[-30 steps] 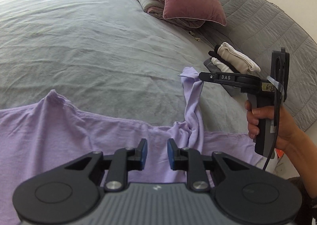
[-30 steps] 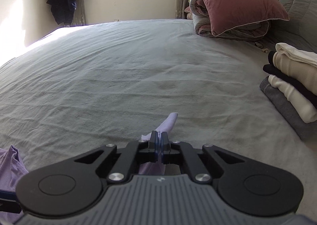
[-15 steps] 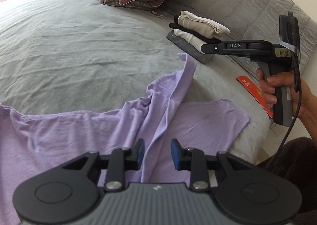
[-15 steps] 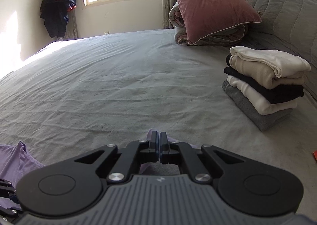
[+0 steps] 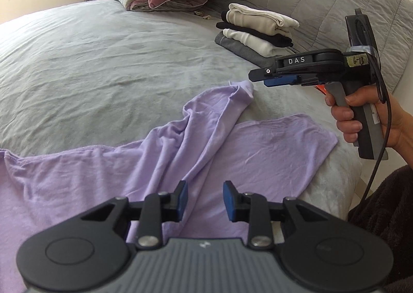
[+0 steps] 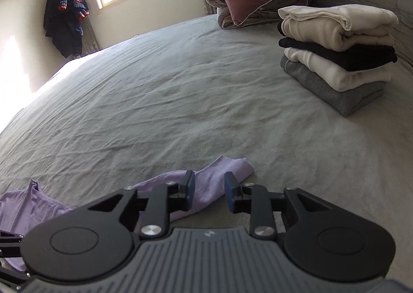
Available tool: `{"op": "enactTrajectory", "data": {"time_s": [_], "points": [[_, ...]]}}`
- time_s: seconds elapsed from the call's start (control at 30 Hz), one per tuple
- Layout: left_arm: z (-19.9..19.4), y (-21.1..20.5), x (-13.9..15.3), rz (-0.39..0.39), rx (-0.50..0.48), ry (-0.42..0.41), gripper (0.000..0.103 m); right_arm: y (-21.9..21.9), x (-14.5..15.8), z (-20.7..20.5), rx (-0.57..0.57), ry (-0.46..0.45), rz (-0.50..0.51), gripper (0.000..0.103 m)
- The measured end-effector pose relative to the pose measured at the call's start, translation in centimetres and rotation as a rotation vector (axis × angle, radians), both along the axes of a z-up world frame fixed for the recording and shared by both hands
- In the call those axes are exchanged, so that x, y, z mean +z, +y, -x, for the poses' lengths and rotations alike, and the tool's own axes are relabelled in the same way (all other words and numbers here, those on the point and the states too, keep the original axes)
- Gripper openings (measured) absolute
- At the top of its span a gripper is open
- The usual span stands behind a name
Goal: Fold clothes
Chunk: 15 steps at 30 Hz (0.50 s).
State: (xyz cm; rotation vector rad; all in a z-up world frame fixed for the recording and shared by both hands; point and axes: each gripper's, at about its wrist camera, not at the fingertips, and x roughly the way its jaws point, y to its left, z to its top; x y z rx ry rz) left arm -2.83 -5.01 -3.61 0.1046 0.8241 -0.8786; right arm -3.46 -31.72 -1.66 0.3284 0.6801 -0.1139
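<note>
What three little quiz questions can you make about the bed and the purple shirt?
1. True or false: the right gripper is open and holds nothing.
2. Which colour lies at the bottom of the folded pile? A white, B grey, C black.
3. Fill the gap: the purple shirt lies spread on the ____ bed sheet.

Key: 1 true. The left gripper is open too. 2 B. 3 grey.
</note>
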Motion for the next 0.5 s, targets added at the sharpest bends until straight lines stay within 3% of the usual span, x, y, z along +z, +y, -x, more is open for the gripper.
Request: {"op": "enactTrajectory", "data": {"time_s": [0.07, 0.23, 0.33, 0.37, 0.43, 0.5], "points": [[-0.4, -0.3, -0.2, -0.001, 0.013, -0.001, 0.031, 0.1, -0.4, -1.1, -0.009, 0.014, -0.027, 0.049], [-0.9, -1.0, 0.1, 0.019, 0.018, -0.015, 0.031, 0.4, -1.7, -3.2, -0.094, 0.101, 0.019, 0.049], [-1.1, -1.1, 0.5, 0.041, 0.024, -0.022, 0.031, 0.2, -1.7, -3.1, -0.101, 0.087, 0.026, 0.048], [-1.2, -1.1, 0.6, 0.042, 0.024, -0.025, 0.035, 0.1, -1.6, -3.0, -0.103, 0.081, 0.027, 0.045], [-1.2, -1.2, 0.7, 0.024, 0.027, -0.039, 0.040, 0.0, -1.5, -2.9, -0.107, 0.068, 0.030, 0.014], [-1.2, -1.3, 0.7, -0.003, 0.030, -0.059, 0.040, -0.1, -1.4, -2.8, -0.111, 0.055, 0.033, 0.007]]}}
